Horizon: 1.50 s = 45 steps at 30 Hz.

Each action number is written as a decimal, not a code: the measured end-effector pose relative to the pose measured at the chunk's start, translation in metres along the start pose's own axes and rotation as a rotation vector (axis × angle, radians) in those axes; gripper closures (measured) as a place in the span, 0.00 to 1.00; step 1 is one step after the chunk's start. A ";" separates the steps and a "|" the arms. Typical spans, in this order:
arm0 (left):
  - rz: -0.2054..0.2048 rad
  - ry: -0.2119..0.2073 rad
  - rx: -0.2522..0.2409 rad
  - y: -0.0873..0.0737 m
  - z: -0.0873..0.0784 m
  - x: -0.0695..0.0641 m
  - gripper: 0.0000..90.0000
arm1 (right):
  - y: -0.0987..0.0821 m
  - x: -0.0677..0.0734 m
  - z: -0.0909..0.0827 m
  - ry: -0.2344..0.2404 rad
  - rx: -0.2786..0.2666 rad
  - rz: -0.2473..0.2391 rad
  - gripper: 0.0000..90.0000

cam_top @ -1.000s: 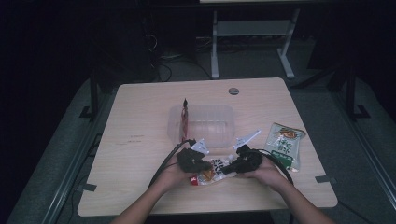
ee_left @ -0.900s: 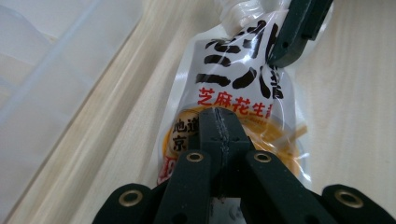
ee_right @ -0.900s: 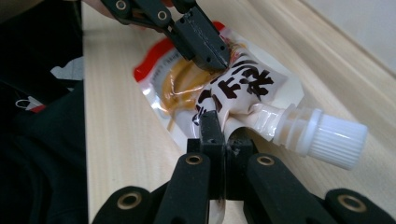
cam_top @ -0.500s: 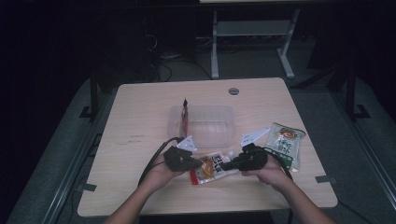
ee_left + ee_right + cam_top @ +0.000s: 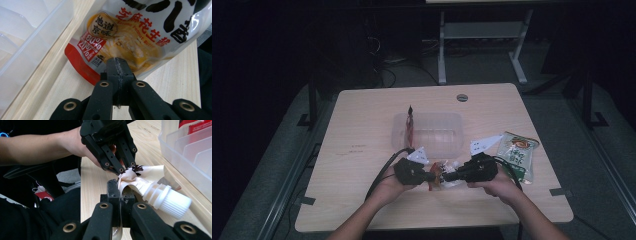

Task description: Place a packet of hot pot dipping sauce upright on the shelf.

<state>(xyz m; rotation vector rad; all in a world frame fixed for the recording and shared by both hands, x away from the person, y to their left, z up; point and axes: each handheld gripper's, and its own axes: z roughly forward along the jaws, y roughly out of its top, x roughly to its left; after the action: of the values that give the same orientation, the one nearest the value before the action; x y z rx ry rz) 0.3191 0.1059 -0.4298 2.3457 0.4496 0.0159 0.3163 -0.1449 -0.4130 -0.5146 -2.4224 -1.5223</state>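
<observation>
High view: we hold a spouted sauce pouch (image 5: 443,175) between both grippers, just above the near-centre of the table (image 5: 362,130). Left gripper (image 5: 433,176) pinches its left side, right gripper (image 5: 447,176) its right side. Clear plastic bin (image 5: 429,131) sits just beyond, w/ a red packet (image 5: 410,125) upright at its left end. Green snack bag (image 5: 514,155) lies to the right, near the right hand.

Left gripper view: jaws closed on the pouch's lower edge (image 5: 120,47); label reads sesame peanut butter. Bin wall (image 5: 30,42) close by, at left of this view.

Right gripper view: jaws clamped on the crumpled film beside the white screw cap (image 5: 170,200); left gripper (image 5: 123,171) grips the far end.

Step in hand, as we judge it: carry the pouch to the bin. Do well by: keeping both grips firm, moving the hands together so the film doesn't tear, clearing the near rim before lowering, & freeing one side at a time.
</observation>
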 end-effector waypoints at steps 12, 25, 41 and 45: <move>-0.067 -0.027 -0.048 -0.014 -0.030 0.006 0.84 | 0.005 0.008 -0.011 -0.070 -0.013 -0.040 0.99; -0.139 -0.005 -0.051 -0.054 -0.059 -0.001 0.58 | 0.023 0.010 -0.021 -0.113 -0.018 -0.071 0.99; -0.157 0.044 -0.041 -0.081 -0.076 -0.001 0.40 | 0.055 -0.005 -0.034 -0.186 -0.061 -0.077 0.99; -0.150 0.048 -0.038 -0.082 -0.075 0.000 0.39 | 0.063 -0.011 -0.038 -0.197 -0.061 -0.076 0.99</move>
<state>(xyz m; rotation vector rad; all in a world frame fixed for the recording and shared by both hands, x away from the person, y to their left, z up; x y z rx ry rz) 0.2830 0.2110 -0.4303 2.2724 0.6423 0.0103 0.3525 -0.1557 -0.3496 -0.6186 -2.5750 -1.6526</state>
